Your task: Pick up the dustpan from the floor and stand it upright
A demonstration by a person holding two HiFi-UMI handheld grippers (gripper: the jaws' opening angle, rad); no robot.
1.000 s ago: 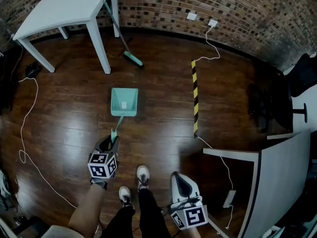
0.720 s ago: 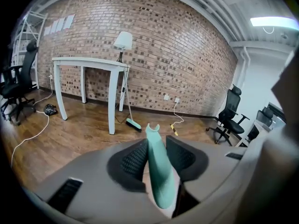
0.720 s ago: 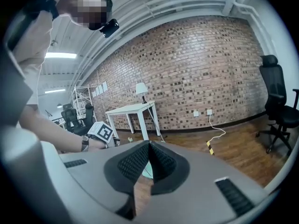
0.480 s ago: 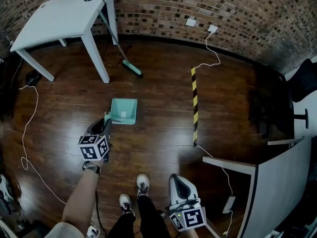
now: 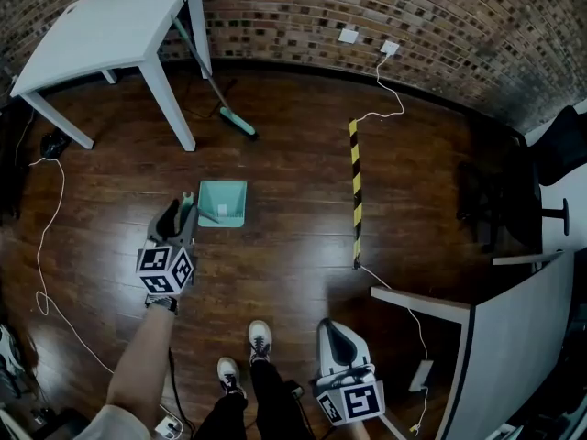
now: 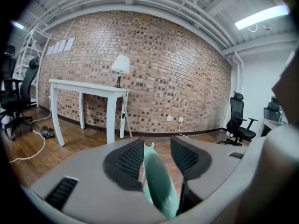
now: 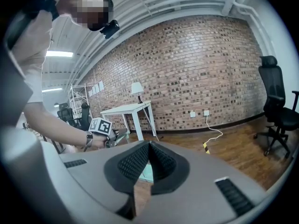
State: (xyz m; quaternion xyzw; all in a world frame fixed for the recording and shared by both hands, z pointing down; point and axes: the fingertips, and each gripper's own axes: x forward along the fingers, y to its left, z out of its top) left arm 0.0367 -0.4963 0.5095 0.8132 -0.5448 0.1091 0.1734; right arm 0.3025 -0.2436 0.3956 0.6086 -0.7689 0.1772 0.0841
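Note:
The teal dustpan (image 5: 223, 203) rests on the wood floor with its pan down and its handle (image 5: 189, 200) raised steeply. My left gripper (image 5: 179, 213) is at the top of that handle. In the left gripper view the handle (image 6: 156, 181) runs up between the jaws of the left gripper (image 6: 156, 144), which are opening; it lies against the left pad (image 6: 131, 160), and a gap shows at the right pad. My right gripper (image 5: 336, 334) hangs low by the person's feet. In its own view the right gripper (image 7: 149, 146) is shut on nothing.
A white table (image 5: 101, 26) with a lamp stands at the back left, and a broom (image 5: 218, 94) leans against it. A yellow-black tape strip (image 5: 356, 191) runs along the floor to the right. Cables cross the floor; a desk (image 5: 514, 337) and an office chair (image 5: 559, 145) stand at the right.
My left gripper went up and to the left with the handle, and the dustpan tipped from flat on the floor to steeply raised. The right gripper stayed low.

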